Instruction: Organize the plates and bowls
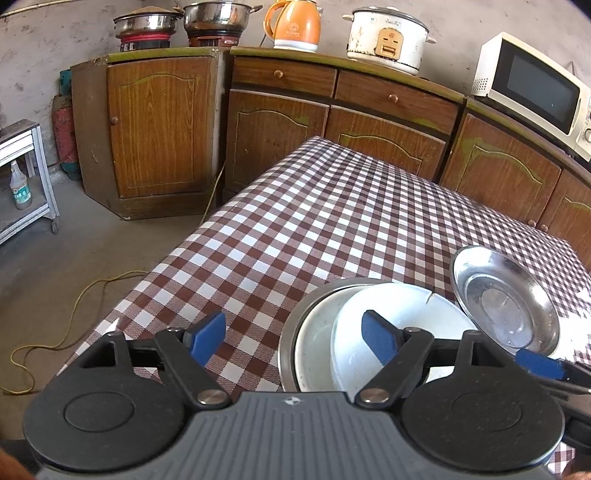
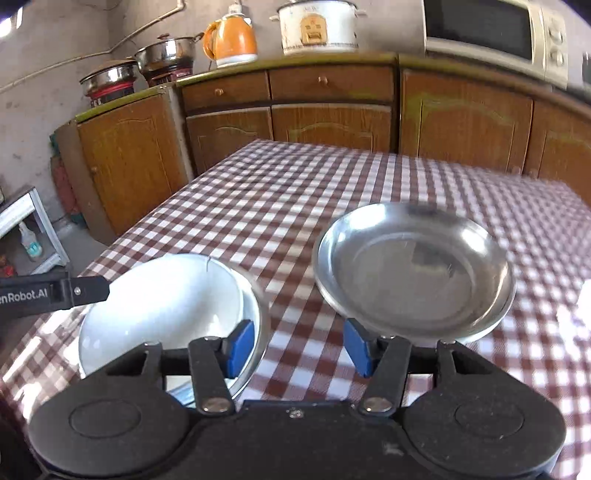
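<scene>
A white plate (image 1: 399, 317) lies inside a steel bowl (image 1: 295, 332) on the checkered table; both also show in the right wrist view, the plate (image 2: 166, 295) and the bowl's rim (image 2: 258, 317). A steel plate (image 1: 506, 299) stands tilted to the right of them; in the right wrist view it (image 2: 413, 266) sits just ahead of my right finger. My left gripper (image 1: 295, 338) is open, its right finger over the white plate. My right gripper (image 2: 299, 345) is open, between the bowl and the steel plate, holding nothing.
The checkered table (image 1: 332, 221) stretches ahead. Wooden cabinets (image 1: 280, 129) stand behind it with pots, an orange kettle (image 1: 295, 26), a rice cooker (image 1: 388, 37) and a microwave (image 1: 535, 88). A yellow cord (image 1: 74, 314) lies on the floor at left.
</scene>
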Motion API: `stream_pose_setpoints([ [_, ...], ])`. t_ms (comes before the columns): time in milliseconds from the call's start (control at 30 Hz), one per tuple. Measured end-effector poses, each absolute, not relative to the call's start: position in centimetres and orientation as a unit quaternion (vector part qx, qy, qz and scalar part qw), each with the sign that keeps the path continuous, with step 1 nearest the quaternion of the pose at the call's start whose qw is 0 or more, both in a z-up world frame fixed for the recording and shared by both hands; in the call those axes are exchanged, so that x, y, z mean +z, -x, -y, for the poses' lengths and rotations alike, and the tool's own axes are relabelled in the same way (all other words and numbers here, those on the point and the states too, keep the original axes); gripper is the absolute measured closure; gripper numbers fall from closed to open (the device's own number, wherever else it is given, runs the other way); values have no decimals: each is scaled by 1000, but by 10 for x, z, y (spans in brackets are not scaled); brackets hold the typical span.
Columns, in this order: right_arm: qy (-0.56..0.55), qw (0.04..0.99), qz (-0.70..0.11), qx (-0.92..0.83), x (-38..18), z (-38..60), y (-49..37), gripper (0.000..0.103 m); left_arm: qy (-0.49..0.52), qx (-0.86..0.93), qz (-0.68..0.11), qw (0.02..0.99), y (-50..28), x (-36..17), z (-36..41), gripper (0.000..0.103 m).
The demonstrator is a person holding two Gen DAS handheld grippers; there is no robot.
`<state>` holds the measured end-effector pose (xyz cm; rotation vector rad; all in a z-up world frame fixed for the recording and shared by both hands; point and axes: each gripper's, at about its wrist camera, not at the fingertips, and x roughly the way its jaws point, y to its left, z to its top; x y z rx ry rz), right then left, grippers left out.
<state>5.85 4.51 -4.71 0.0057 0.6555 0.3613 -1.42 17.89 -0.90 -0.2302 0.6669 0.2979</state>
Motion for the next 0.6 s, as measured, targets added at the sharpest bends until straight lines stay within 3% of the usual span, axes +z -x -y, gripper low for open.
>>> stream_pose_setpoints([
  [133, -4, 955, -256, 152, -28, -40, -45, 37, 115, 147, -326, 927, 14, -10, -180, 19],
  [300, 21, 934, -312, 172, -46, -53, -52, 42, 110, 144, -326, 928, 14, -10, -178, 19],
  [600, 45, 950, -266, 158, -37, -58, -46, 41, 114, 145, -327, 927, 14, -11, -178, 15],
])
